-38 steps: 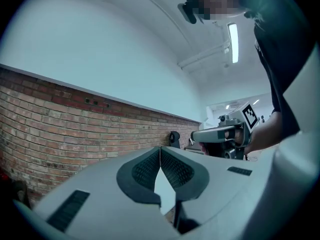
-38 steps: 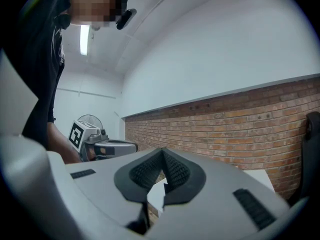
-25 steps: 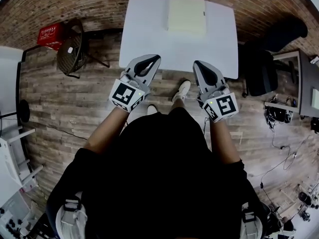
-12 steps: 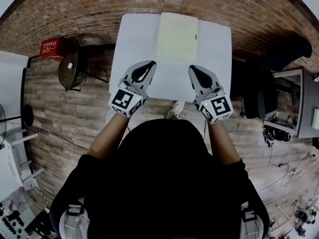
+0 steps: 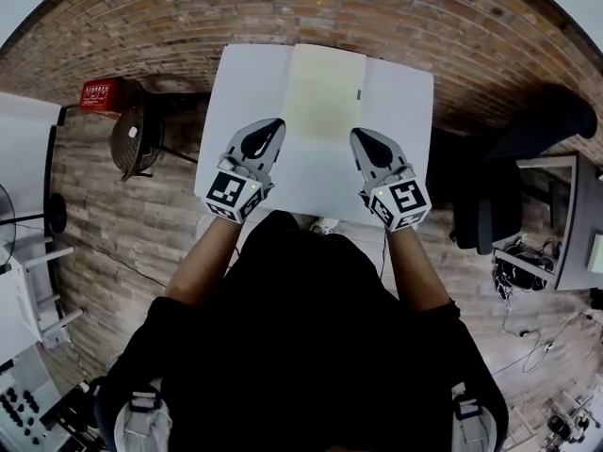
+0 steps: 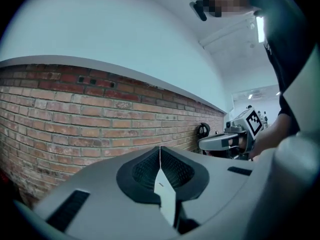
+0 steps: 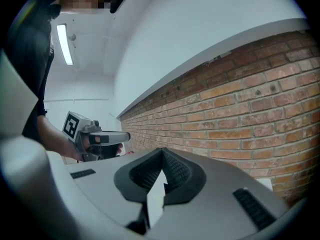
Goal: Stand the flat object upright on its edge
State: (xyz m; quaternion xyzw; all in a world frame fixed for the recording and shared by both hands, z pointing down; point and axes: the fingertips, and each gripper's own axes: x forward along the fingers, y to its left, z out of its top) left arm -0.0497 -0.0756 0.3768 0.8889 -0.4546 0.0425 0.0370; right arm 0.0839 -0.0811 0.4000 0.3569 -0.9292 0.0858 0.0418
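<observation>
A flat pale yellow pad [image 5: 323, 94] lies flat on the white table [image 5: 252, 81], reaching from the far edge toward the middle. My left gripper [image 5: 265, 132] hovers over the table's near left part, just left of the pad, jaws shut and empty. My right gripper [image 5: 364, 141] hovers at the pad's near right corner, also shut with nothing in it. In the left gripper view the shut jaws [image 6: 160, 151] point at the brick wall, and the right gripper [image 6: 227, 141] shows at the side. The right gripper view shows its shut jaws [image 7: 161, 153] and the left gripper [image 7: 97, 138].
A brick wall [image 5: 377, 12] runs behind the table. A red crate [image 5: 101, 93] and a dark round chair [image 5: 135, 137] stand on the wooden floor at the left. A black office chair [image 5: 490, 172] and a desk [image 5: 579, 224] stand at the right.
The view has moved toward the table, which now lies under both grippers. Both grippers have come forward over the table's near part, still shut.
</observation>
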